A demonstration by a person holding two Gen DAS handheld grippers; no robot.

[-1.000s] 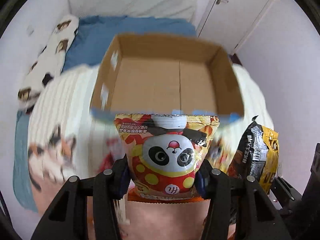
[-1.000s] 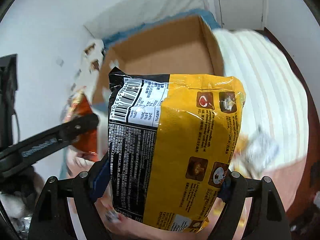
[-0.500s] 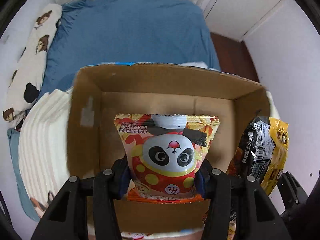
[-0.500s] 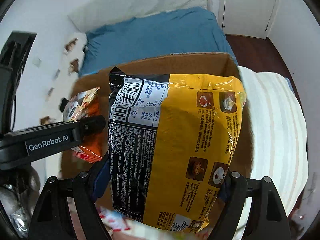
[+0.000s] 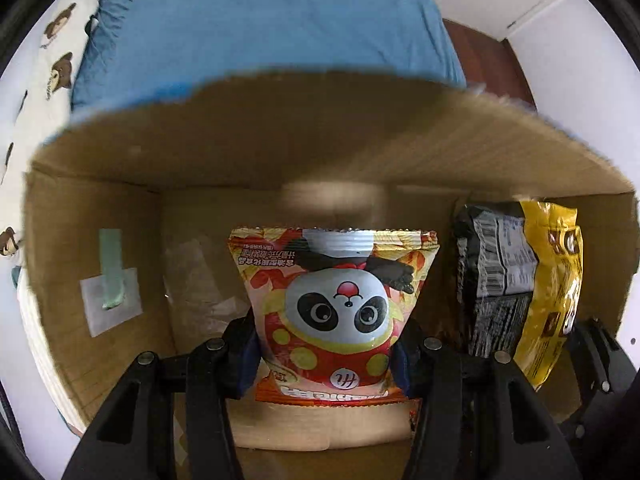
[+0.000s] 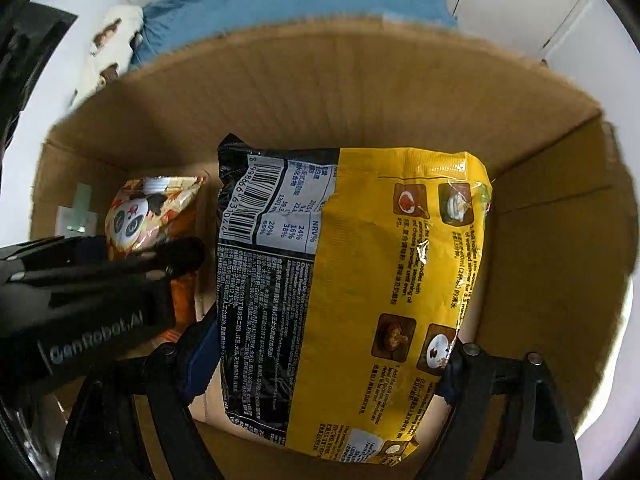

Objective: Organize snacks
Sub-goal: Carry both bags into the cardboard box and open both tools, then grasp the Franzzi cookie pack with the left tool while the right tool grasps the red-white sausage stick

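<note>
My left gripper [image 5: 326,344] pinches the panda snack bag [image 5: 334,312] and my right gripper [image 6: 332,364] squeezes the yellow and black noodle packet [image 6: 360,288], both pointing down inside the brown cardboard box [image 5: 280,140] that sits by the blue bed sheet [image 5: 256,16].

Your panda snack bag [image 5: 332,308] is red and orange with yellow dots and a black-and-white panda face. At the right of the frame, the noodle packet [image 6: 360,288] is yellow and black with a white barcode panel. The cardboard box [image 5: 300,136] is plain brown; behind it lies blue bedding [image 5: 260,20], and a white pillow [image 5: 52,60] with brown bears sits upper left.
</note>
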